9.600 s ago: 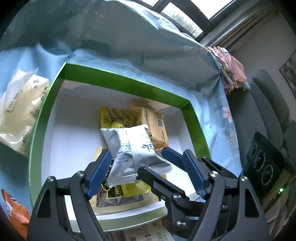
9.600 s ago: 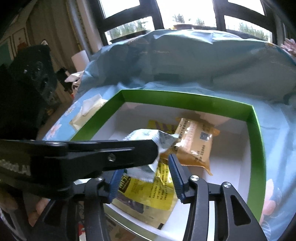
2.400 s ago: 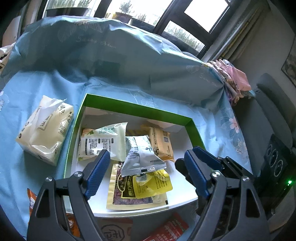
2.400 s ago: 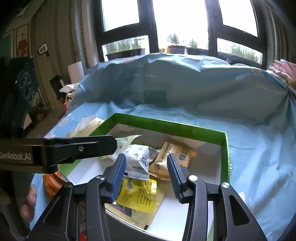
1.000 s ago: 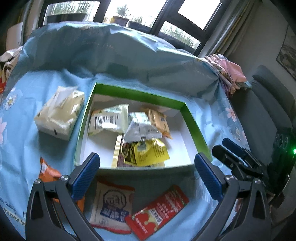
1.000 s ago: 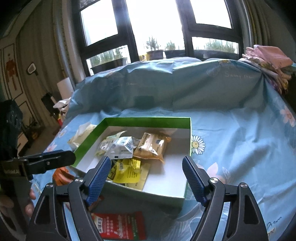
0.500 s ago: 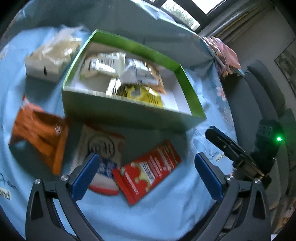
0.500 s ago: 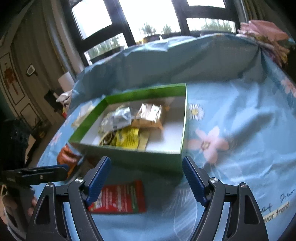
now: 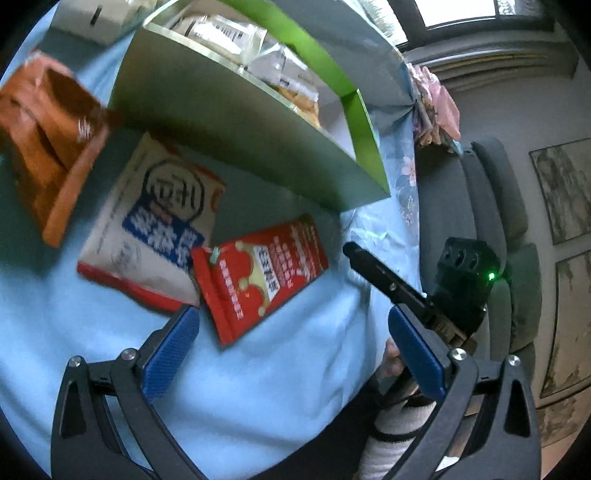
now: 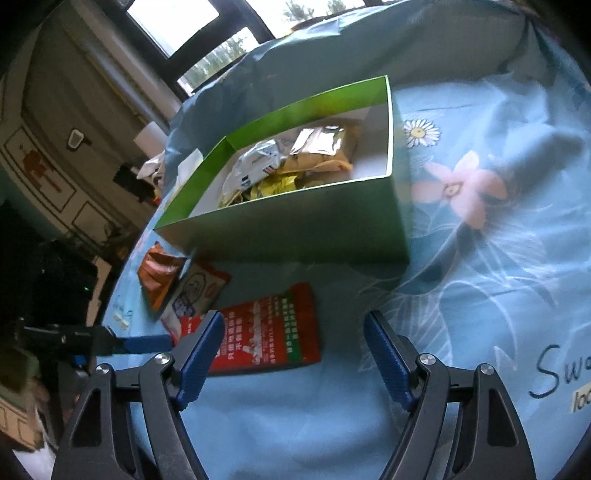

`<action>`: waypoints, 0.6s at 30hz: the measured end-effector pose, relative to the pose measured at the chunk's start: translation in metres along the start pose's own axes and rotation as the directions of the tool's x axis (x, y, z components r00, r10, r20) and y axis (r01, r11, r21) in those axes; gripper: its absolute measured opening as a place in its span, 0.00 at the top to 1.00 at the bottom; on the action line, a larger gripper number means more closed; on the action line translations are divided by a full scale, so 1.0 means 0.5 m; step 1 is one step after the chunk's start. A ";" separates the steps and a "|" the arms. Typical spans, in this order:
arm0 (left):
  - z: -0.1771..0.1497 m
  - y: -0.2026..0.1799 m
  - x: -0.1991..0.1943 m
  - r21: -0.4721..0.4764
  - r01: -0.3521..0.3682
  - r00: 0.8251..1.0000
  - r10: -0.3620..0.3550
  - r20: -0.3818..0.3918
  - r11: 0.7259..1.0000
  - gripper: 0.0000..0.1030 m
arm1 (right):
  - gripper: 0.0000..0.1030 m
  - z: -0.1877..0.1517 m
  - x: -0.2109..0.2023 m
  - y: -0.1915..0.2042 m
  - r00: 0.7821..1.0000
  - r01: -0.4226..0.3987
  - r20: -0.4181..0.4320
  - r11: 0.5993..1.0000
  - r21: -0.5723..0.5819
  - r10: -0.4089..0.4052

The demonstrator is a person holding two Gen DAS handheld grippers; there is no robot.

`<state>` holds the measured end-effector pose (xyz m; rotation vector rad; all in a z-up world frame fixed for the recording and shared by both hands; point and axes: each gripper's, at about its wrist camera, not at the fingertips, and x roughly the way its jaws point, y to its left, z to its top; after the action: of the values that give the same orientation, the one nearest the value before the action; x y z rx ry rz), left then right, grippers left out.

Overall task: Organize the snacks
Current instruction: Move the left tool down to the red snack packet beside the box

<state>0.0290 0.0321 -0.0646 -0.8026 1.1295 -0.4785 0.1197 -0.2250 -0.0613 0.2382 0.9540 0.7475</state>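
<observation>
A red snack packet lies flat on the blue cloth, just ahead of my left gripper, which is open and empty. Beside it lie a white and blue packet and an orange packet. Behind them stands the green box with several snacks inside. In the right wrist view my right gripper is open and empty over the cloth, and the red packet lies by its left finger. The white packet, the orange packet and the green box lie beyond.
A pale tissue pack sits left of the box. A grey sofa stands past the table edge on the right. One finger of my right gripper reaches in from the right, and a blue finger of my left gripper from the left.
Both grippers have sunk toward the cloth in front of the box and rolled. The loose packets now fill more of both views. Both stay open.
</observation>
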 end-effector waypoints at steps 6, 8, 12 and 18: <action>0.001 0.008 0.004 -0.018 0.000 1.000 0.000 -0.011 1.000 0.01 | 0.29 -0.005 0.027 -0.010 0.998 -0.057 -0.040 0.998 0.036 0.058; 0.002 0.013 0.003 -0.035 0.009 1.000 -0.009 0.003 0.999 0.01 | 0.30 -0.004 0.034 -0.013 0.997 -0.070 -0.041 0.997 0.046 0.072; 0.002 0.019 0.003 -0.036 0.016 1.000 -0.015 0.026 0.999 0.02 | 0.35 -0.002 0.045 -0.025 0.993 -0.104 -0.040 0.992 0.074 0.107; 0.000 0.012 0.014 -0.014 0.006 0.999 -0.005 0.034 1.000 0.25 | 0.68 -0.008 0.061 -0.022 0.992 -0.098 -0.070 0.994 0.055 0.101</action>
<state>0.0313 0.0309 -0.0735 -0.8234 1.1003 -0.4606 0.1326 -0.2130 -0.0888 0.3070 1.0375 0.8283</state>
